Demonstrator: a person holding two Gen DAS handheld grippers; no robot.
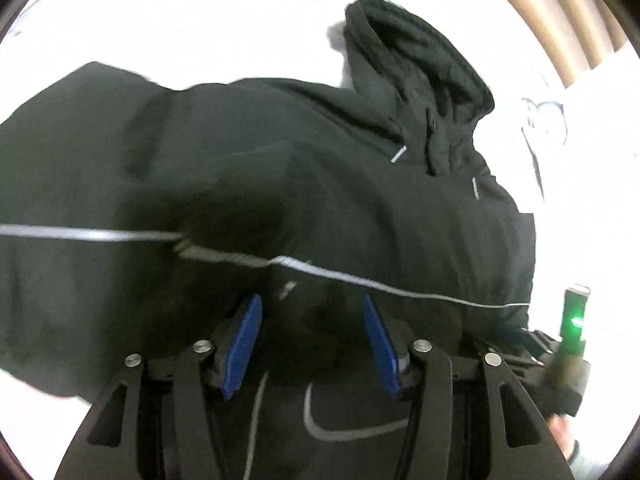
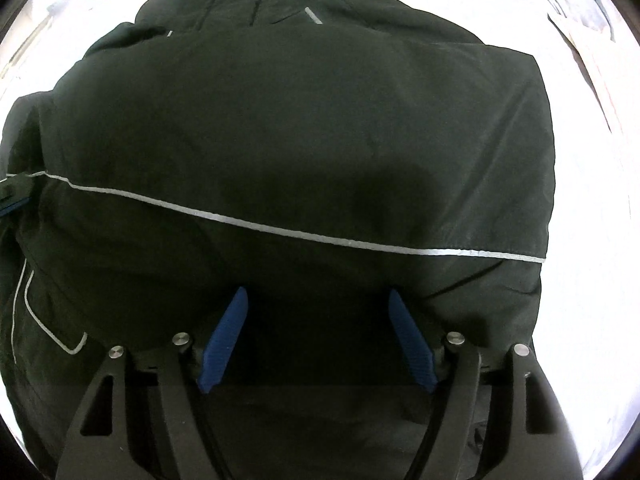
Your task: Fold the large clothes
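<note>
White, brightly lit bed sheet (image 1: 200, 20) all round, with curved tan wooden slats (image 1: 568, 12) at the far right edge of the left wrist view. Spread across it, a large black hooded padded jacket (image 2: 304, 128) with thin silver reflective piping (image 2: 280, 232) running crosswise and a grey swoosh logo (image 1: 344, 428) low down. Hood (image 1: 416, 68) lying farthest off, up and to the right from the left gripper (image 1: 312, 344), straight ahead and at the top edge from the right gripper (image 2: 316, 340). So: long axis of the jacket running away from both grippers, hem end near, hood end far.

Left gripper: blue ribbed pads (image 1: 244, 344) standing well apart, black fabric showing between and beneath them, nothing pinched. Right gripper: blue pads (image 2: 224, 340) likewise wide apart, over dark cloth, gripping nothing. Contact with the fabric not clear in either view.

Both grippers sitting directly above the near part of the jacket, side by side, neither plainly nearer the hood. Tip of the left gripper just visible at the left rim of the right wrist view, level with the piping.

Likely next: closing on the near edge with both and carrying it away toward the hood, folding across the long axis. Risk: thick padding slipping from a shallow pinch.
</note>
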